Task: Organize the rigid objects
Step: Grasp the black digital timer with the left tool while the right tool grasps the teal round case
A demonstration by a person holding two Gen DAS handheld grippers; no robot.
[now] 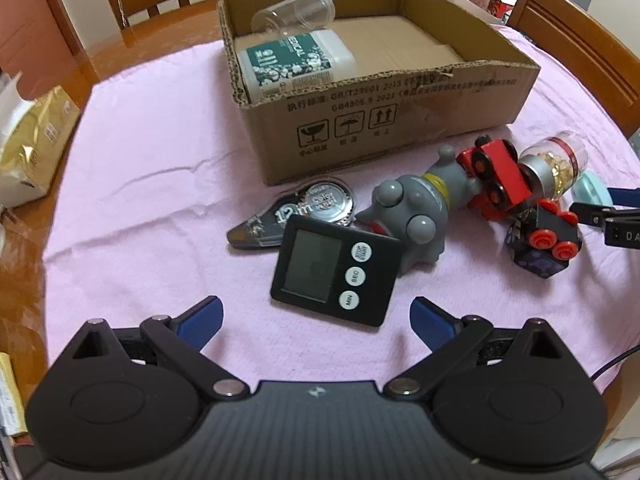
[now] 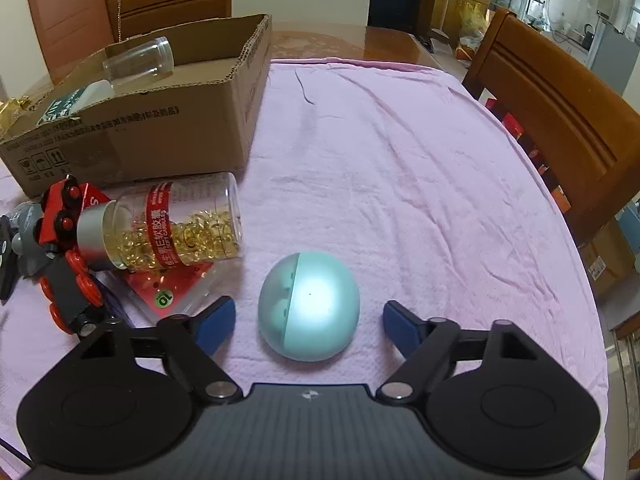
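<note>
Right gripper jaws apart around teal egg (untouched), left gripper wide, teal egg mostly hidden

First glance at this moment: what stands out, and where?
A shiny teal egg-shaped case sits on the pink cloth between the right gripper's open jaws, untouched. To its left lies a capsule bottle on its side among toy trains. The cardboard box behind already holds a clear jar and a green-labelled tub.
</note>
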